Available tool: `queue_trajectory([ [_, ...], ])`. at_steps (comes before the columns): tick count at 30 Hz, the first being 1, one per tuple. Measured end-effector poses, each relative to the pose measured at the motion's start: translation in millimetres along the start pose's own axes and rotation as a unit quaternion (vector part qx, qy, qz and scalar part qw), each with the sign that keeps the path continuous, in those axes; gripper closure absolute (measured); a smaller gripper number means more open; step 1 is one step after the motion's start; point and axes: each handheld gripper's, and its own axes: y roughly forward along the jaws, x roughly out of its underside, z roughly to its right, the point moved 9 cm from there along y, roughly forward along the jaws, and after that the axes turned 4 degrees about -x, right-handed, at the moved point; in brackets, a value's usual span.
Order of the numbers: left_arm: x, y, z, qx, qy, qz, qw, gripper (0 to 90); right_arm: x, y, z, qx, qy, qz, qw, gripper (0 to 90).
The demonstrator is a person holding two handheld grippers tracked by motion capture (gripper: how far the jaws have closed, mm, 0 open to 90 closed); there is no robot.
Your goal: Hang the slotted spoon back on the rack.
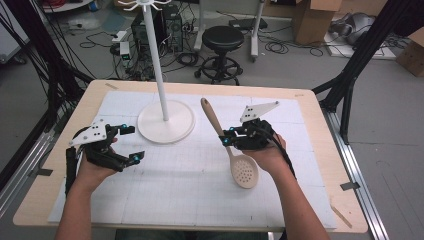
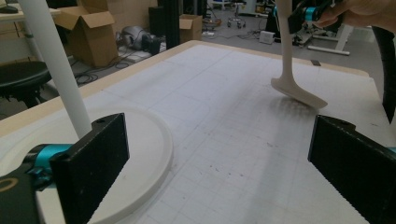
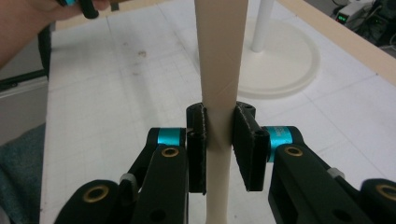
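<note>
A beige slotted spoon (image 1: 234,148) is held by its handle in my right gripper (image 1: 226,138), whose jaws are shut on the handle (image 3: 219,93). The spoon hangs tilted, its perforated bowl (image 1: 243,171) low toward the table's near side and its handle end pointing up and away. From the left gripper view the spoon's bowl (image 2: 299,93) is at or just above the mat. My left gripper (image 1: 131,144) rests at the table's left, open and empty, its pads (image 2: 93,163) wide apart. A white stand with a round base (image 1: 166,121) and tall pole (image 1: 156,55) rises at the centre back.
A white gridded mat (image 1: 190,190) covers the wooden table (image 1: 45,190). Hooks top the pole (image 1: 146,5). Beyond the table are a black stool (image 1: 222,42), cardboard boxes (image 1: 312,17), cables and black frame legs (image 1: 350,75).
</note>
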Motion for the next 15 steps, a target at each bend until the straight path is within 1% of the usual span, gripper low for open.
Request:
queue_trajectory([
  [3, -0.5, -0.8, -0.2, -0.001, -0.001, 0.001, 1.0000, 5.8, -6.4, -0.9, 0.4, 0.004, -0.006, 0.002, 1.0000, 76.1],
  [10, -1.4, -1.8, 0.0, 0.000, -0.002, 0.003, 1.0000, 5.8, -20.2, -4.2, 2.7, -0.005, -0.007, 0.017, 0.9998, 76.1],
  [15, -1.8, -1.9, -0.1, -0.001, 0.000, 0.003, 1.0000, 5.8, -32.2, -7.9, 6.6, -0.009, -0.010, 0.021, 0.9997, 76.1],
])
